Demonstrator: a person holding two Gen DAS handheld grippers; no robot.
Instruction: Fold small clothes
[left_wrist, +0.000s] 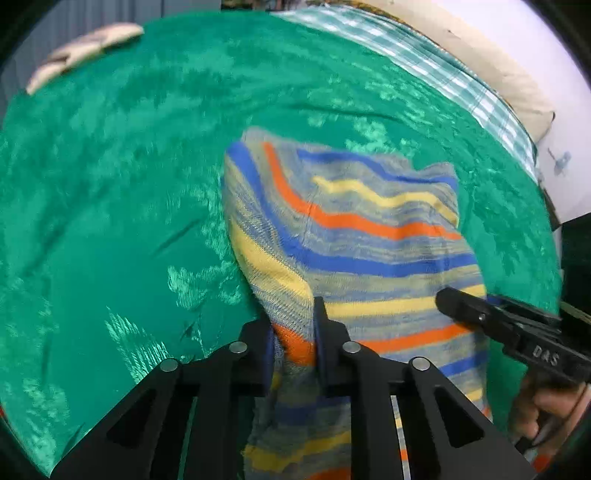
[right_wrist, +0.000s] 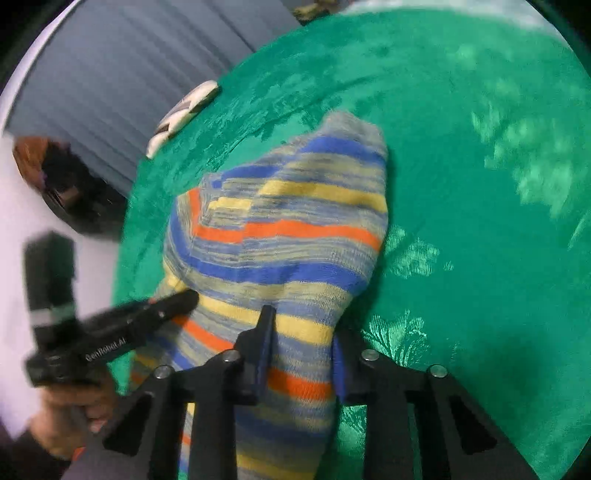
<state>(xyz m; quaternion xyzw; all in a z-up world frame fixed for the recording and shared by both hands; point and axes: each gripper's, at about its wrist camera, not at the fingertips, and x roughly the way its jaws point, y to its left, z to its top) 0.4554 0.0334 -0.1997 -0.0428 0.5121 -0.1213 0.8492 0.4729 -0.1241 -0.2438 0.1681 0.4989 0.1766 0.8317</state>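
We see both grippers angled steeply down over a green velvety cloth (left_wrist: 110, 221), each pinching the near edge of one striped garment (left_wrist: 351, 229); the left gripper (left_wrist: 295, 332) has its black fingers (left_wrist: 323, 314) pressed onto a bunched fold of the knit at an orange band, and the right gripper (right_wrist: 303, 339) clamps the same edge further along, fabric squeezed between its pads; in the left wrist view the right gripper enters from the right with the person's hand (left_wrist: 543, 410) wrapped round its handle, cut off by the frame's rim; in the right wrist view the left gripper comes in from the left, blurred, with fingers curled beneath it; the garment, banded in blue, orange, yellow and grey, drapes away from the jaws across the cloth, its far end resting on the green surface and its near end hanging out of sight under the gripper bodies; we cannot make out what kind of garment it is; a pale folded item (left_wrist: 85, 48) lies at the cloth's far edge, well apart.
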